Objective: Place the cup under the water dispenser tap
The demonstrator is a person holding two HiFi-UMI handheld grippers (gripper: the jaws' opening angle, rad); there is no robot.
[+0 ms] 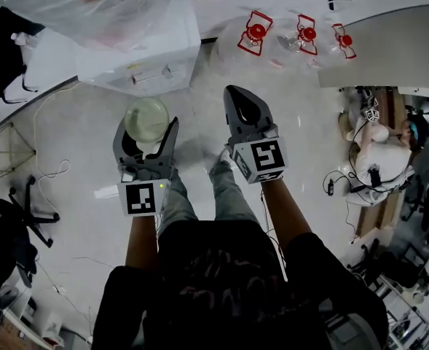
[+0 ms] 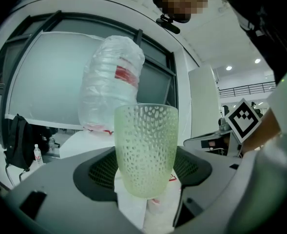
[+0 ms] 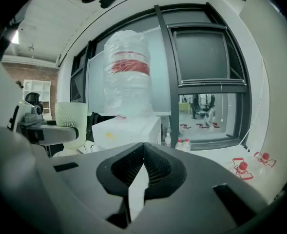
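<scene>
Pale floor (image 1: 76, 144) underfoot; water dispenser (image 3: 128, 126) ahead, its bottle (image 3: 128, 72) wrapped in plastic. Left gripper (image 1: 148, 125) clamps the dimpled cup (image 2: 146, 150) by its sides, upright, probably so it arrives ready to fill. Right gripper (image 1: 237, 97) is closed on nothing, alongside. Tap not clearly visible. The cup is well short of the dispenser.

My left gripper (image 1: 148, 127) and right gripper (image 1: 235, 93) are grey shells with black ribbed pads (image 3: 158, 168). Each bears a white cube with black square markers: left cube (image 1: 144, 197), with a green light (image 1: 160, 187) at two o'clock, and right cube (image 1: 261, 160). I wear a dark short-sleeved top (image 1: 221, 283) and grey trousers (image 1: 229, 195).
</scene>
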